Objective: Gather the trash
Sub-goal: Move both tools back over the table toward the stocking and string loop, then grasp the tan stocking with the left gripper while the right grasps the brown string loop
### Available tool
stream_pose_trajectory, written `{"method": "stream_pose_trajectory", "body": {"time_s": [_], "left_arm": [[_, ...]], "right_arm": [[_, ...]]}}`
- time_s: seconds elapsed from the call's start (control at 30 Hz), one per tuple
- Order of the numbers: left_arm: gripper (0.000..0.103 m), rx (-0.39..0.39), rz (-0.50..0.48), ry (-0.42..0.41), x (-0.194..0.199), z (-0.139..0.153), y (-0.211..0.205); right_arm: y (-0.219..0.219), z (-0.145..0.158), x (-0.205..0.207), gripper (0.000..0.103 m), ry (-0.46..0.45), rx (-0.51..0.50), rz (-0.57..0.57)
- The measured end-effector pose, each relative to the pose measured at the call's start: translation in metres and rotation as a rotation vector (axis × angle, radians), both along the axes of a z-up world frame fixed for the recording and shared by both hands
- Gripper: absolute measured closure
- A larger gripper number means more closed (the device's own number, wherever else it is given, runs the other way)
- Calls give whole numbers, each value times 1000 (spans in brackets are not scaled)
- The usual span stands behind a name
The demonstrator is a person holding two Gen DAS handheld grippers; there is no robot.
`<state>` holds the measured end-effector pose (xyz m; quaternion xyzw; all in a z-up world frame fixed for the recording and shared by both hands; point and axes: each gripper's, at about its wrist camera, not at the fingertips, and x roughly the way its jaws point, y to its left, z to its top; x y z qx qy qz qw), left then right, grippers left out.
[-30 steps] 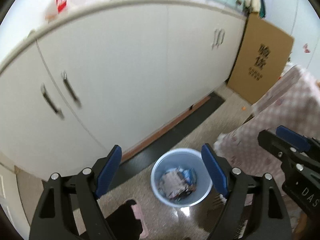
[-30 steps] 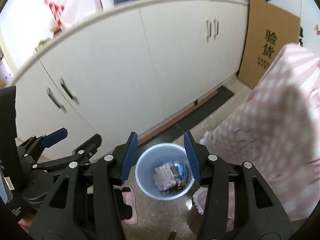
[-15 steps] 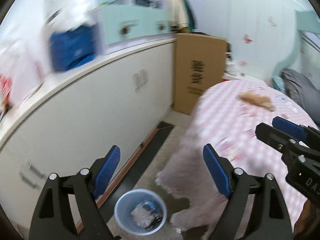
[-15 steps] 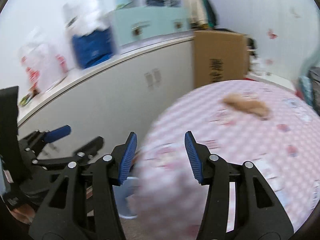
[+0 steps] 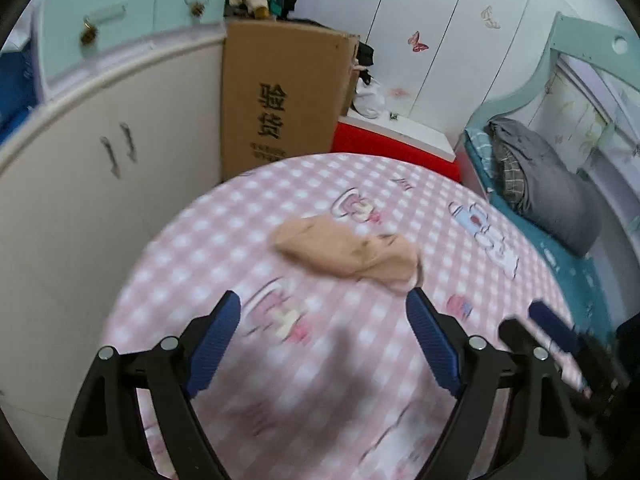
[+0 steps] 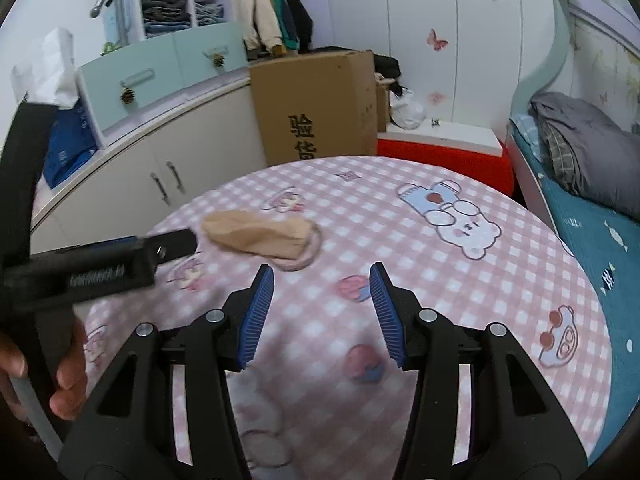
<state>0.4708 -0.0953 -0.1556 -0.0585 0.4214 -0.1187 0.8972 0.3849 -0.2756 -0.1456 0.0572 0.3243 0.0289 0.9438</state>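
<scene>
A crumpled beige stocking [image 5: 348, 252] [image 6: 260, 236] lies on the pink checked tablecloth [image 5: 280, 380] [image 6: 460, 280]. My left gripper [image 5: 324, 308] hangs above the cloth just short of the stocking, jaws wide open and empty. My right gripper [image 6: 320, 284] is also over the cloth, to the right of the stocking, jaws apart with nothing between them. The left gripper shows in the right wrist view as a black arm [image 6: 100, 264] reaching toward the stocking, held by a hand [image 6: 68, 380]. The trash bin is out of view.
White cabinets [image 5: 80, 208] run along the left. A tall cardboard box [image 5: 280, 100] [image 6: 320, 108] stands behind the table, a red box [image 5: 392, 144] beside it. A bed with grey bedding [image 5: 552, 196] [image 6: 580, 140] is on the right.
Both grippers swung up and away from the blue bin on the floor to above the pink table. The bin has left view and the beige stocking has come close in front.
</scene>
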Motion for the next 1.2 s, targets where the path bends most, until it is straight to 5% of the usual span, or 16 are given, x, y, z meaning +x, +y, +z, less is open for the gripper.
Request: {"method": "stream_pose_trajectory", "body": {"time_s": [0.17,0.23,0.3,0.37,0.67,0.8,0.93,1.2], "left_arm": [[21,-34,65,17,32,-18,-12],[39,-55,70,50,42,-27,-11],[82,-103,62,93,52,-36,-11],[101,-142,49,118,57,-43,-6],[101,-168,82,-3,32,-17,39],[102,-133,74,-32,19,-5,59],[102,-103,47,-58,2,5,71],[102,-54,62,-122,-38,28,107]], "right_arm": [[-15,-13,23,53,26,18,11],[-16,-18,31,53,37,34,17],[-18,-22,39,53,49,53,27],[-15,-24,47,53,60,58,27],[10,-35,87,58,137,9,56],[25,-40,98,69,172,-89,48],[36,-46,102,99,204,-167,49],[47,-24,75,100,156,-138,49]]}}
